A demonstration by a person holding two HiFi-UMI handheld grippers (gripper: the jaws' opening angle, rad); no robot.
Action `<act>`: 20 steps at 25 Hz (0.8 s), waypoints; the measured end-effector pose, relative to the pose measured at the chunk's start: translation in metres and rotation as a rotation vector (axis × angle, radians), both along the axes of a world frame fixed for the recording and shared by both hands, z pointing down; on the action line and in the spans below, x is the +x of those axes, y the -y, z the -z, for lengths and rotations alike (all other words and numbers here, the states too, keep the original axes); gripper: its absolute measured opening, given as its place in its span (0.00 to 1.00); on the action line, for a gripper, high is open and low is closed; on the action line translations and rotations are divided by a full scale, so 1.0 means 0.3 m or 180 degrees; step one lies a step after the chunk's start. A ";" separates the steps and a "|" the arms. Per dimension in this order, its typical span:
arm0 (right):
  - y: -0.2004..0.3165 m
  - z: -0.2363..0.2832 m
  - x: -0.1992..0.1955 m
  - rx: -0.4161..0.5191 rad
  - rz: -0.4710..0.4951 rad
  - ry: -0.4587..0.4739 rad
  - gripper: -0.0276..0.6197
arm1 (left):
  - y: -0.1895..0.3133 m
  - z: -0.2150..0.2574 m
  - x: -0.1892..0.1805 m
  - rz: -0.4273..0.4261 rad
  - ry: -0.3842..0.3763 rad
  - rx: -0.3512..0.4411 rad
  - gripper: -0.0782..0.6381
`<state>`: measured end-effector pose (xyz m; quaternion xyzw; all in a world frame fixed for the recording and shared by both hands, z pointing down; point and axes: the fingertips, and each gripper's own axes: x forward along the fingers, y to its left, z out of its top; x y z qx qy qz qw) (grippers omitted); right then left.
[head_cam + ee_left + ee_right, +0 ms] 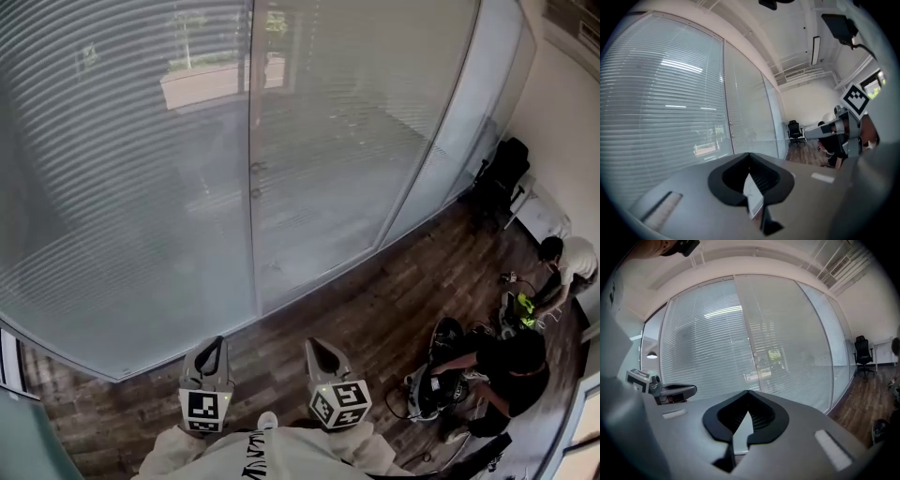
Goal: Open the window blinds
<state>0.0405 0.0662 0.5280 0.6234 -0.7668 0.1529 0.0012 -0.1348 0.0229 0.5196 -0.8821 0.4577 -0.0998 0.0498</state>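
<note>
Window blinds (122,187) lowered, untouched

They cover the glass wall from its left edge to the right corner, down to the wood floor (375,309). Left gripper (216,349) and right gripper (317,349) point at them, well apart from the slats. Both sets of jaws are pinched together on nothing. A person (514,364) crouches far right.
</note>
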 end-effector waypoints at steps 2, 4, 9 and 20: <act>0.023 0.001 -0.013 -0.0009 0.0017 -0.0021 0.04 | 0.026 -0.004 -0.014 0.0021 -0.0016 -0.0013 0.11; 0.036 0.001 -0.011 -0.0025 0.0016 -0.0041 0.04 | 0.042 -0.005 -0.013 0.0024 -0.0047 -0.0024 0.11; 0.076 0.000 -0.003 -0.0040 0.0017 -0.0073 0.04 | 0.080 -0.010 -0.004 0.0025 -0.0104 -0.0048 0.11; 0.232 -0.019 0.032 -0.0044 0.0104 -0.0026 0.04 | 0.215 -0.023 0.030 0.0103 -0.0055 -0.0071 0.11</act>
